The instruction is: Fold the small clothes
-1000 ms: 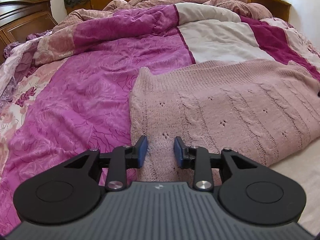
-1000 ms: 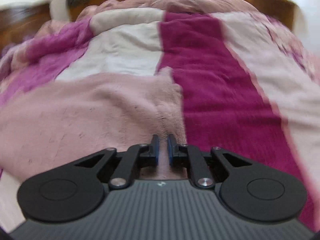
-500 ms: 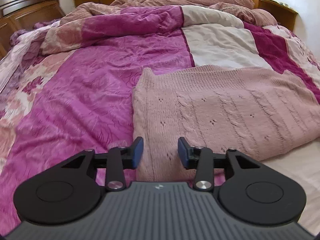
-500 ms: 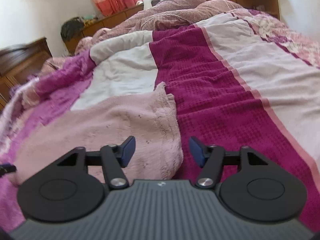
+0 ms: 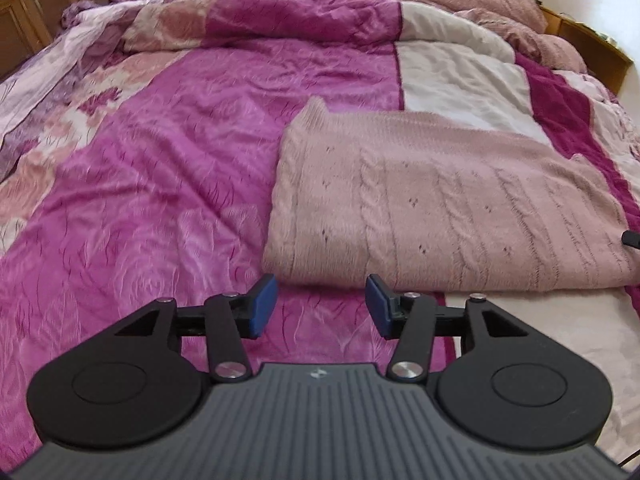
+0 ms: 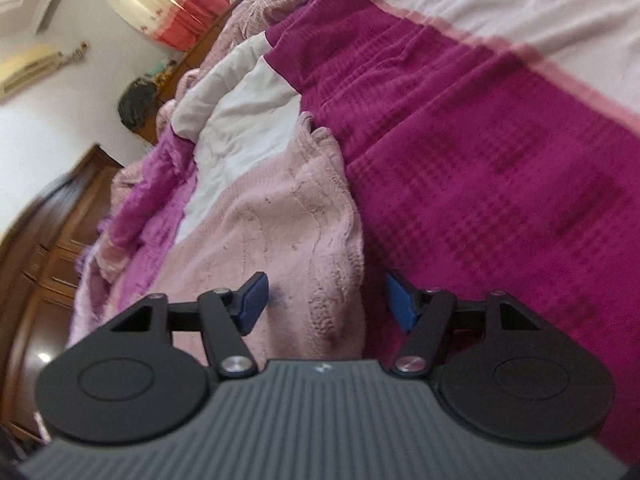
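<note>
One folded pink knitted sweater [image 5: 440, 208] was shown lying flat on the bedspread [image 5: 168, 184], right of centre in the left wrist view, its near fold just beyond the fingertips. The left gripper [image 5: 321, 306] was held with its jaws wide apart and nothing between them, above the magenta cloth on the near side of the sweater. Only in this view were the sweater's full width, its cable pattern and a small dark object [image 5: 632, 238] at the right edge recorded; what that object was could not be told.

In the tilted right wrist view the right gripper [image 6: 326, 302] was seen equally wide, its left blue pad [image 6: 252, 304] over the sweater [image 6: 280, 240] and its right pad over the dark magenta band of the bedspread [image 6: 500, 168], so that the garment's right edge lay between them; contact could not be judged. Only here were a curtain [image 6: 168, 4] and a wooden cabinet [image 6: 48, 248] shown.

Counted: one sweater, two grippers, four blue pads.
</note>
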{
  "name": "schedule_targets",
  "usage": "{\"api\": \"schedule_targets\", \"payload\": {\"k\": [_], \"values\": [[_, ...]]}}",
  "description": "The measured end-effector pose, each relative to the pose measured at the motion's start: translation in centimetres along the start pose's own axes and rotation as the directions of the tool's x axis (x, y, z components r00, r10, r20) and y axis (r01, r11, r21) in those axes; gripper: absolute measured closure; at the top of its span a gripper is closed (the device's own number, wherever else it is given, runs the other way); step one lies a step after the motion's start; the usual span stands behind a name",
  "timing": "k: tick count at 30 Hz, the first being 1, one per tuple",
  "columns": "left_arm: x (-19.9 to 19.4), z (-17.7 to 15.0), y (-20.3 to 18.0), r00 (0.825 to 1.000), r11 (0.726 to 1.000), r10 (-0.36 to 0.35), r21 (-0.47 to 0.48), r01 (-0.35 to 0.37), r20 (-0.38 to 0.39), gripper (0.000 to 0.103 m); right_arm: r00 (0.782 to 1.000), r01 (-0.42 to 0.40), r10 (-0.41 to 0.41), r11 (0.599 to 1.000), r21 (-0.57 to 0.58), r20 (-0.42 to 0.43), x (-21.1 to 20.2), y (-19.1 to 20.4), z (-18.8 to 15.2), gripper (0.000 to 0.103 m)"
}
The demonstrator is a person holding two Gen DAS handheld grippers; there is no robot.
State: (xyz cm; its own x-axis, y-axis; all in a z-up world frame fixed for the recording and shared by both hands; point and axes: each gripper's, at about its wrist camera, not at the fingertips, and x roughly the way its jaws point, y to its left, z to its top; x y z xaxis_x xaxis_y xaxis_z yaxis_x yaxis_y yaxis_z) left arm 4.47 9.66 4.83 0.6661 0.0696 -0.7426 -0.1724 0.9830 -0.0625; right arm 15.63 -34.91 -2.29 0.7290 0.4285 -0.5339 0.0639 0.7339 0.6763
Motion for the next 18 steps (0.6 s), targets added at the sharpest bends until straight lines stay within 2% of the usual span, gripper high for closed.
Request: {"api": "schedule_targets", "payload": {"k": [4, 13, 18], "values": [[0.6, -0.2, 0.0, 0.999, 1.0, 0.02, -0.011, -0.02, -0.027, 0.046, 0.998, -0.065, 0.066, 0.997, 0.045, -0.013, 0.9, 0.1, -0.3, 0.037], [1.6, -0.1, 0.1, 0.997, 0.999, 0.047, -0.017, -0.048, -0.054, 0.046, 0.997, -0.082, 0.082, 0.995, 0.05, 0.0, 1.2, 0.0, -0.3, 0.038], [1.7, -0.2, 0.1, 0.997, 0.999, 0.053, -0.008, -0.054, -0.062, 0.046, 0.996, -0.085, 0.085, 0.993, 0.081, 0.005, 1.2, -0.5, -0.2, 0.047]]}}
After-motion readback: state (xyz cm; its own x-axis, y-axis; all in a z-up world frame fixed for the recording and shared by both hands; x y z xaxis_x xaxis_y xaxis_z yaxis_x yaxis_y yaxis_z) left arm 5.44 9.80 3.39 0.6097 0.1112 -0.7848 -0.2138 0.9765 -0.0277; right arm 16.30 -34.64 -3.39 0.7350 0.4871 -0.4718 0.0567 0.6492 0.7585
